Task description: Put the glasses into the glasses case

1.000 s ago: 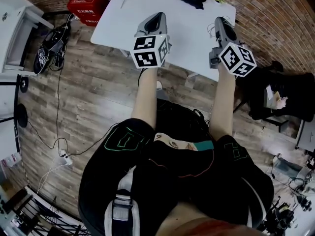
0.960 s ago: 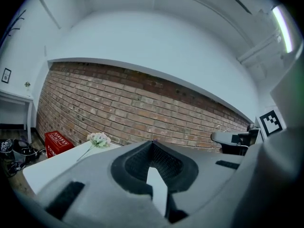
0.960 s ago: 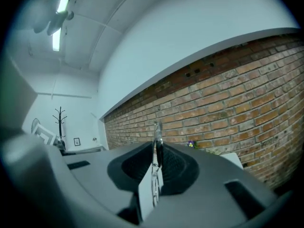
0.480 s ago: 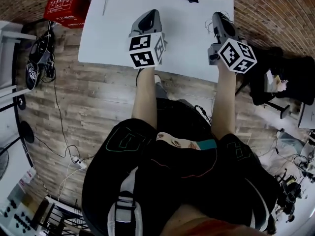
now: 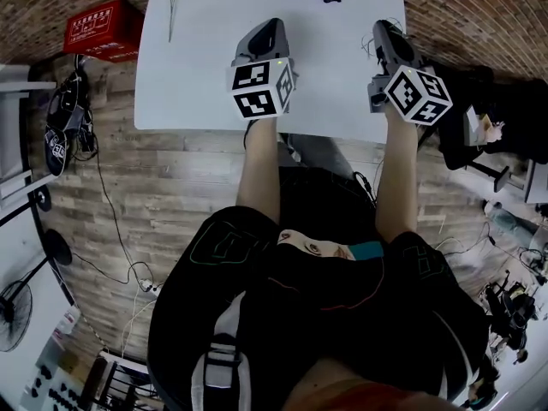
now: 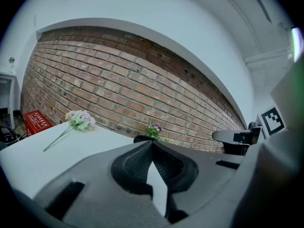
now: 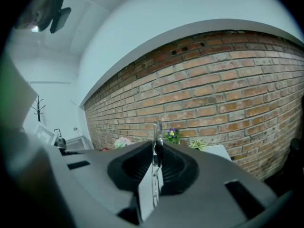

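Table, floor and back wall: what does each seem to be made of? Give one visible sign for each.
Table: smooth white board, perhaps laminate, judging by its plain, even matt top.
Floor: wood or wood-look planks, with grain streaks and plank seams showing.
Wall: red brick, rough-faced, laid in courses with pale mortar lines.

White table (image 5: pixel 205 67) set at 12 o'clock, wood-plank floor (image 5: pixel 171 195) spread beneath, brick wall (image 6: pixel 118 84) behind, red crate (image 5: pixel 101 28) at 10 o'clock.
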Demonstrator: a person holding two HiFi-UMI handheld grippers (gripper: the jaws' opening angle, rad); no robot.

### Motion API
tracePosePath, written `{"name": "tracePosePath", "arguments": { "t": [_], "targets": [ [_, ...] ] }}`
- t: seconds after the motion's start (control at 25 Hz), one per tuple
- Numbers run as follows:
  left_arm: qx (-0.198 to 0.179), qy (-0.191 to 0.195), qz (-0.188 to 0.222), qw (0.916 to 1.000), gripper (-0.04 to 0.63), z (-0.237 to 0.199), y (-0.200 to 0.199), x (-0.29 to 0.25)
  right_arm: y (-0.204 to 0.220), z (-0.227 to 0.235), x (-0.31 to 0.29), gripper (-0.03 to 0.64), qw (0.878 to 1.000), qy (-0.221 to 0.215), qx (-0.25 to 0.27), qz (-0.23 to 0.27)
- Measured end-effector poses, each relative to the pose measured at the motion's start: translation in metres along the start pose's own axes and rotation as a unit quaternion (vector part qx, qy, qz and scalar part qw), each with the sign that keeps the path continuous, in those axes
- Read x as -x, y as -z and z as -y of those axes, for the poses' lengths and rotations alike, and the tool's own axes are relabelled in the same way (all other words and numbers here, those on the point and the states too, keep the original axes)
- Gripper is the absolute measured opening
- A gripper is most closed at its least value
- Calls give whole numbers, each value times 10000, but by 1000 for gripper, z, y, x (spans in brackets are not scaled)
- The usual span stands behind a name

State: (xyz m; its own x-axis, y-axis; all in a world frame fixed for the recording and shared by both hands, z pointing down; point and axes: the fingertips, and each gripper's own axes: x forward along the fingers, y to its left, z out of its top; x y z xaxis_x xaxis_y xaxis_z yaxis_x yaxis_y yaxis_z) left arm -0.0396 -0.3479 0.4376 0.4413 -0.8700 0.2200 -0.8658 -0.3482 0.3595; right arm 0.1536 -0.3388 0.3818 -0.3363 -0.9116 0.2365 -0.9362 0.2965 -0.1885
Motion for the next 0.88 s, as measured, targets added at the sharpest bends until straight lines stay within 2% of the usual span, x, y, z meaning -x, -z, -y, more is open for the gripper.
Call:
{"name": "tracePosePath", "arguments": {
  "t": [0.52, 0.88],
  "targets": [
    [65, -130, -83, 9999, -2, -30, -11, -51, 11, 7, -79, 37, 9984, -357, -298, -315],
    [140, -185, -282, 9993, -2, -40, -1, -91, 11, 36, -129, 38, 9971, -335, -536, -423]
  ]
}}
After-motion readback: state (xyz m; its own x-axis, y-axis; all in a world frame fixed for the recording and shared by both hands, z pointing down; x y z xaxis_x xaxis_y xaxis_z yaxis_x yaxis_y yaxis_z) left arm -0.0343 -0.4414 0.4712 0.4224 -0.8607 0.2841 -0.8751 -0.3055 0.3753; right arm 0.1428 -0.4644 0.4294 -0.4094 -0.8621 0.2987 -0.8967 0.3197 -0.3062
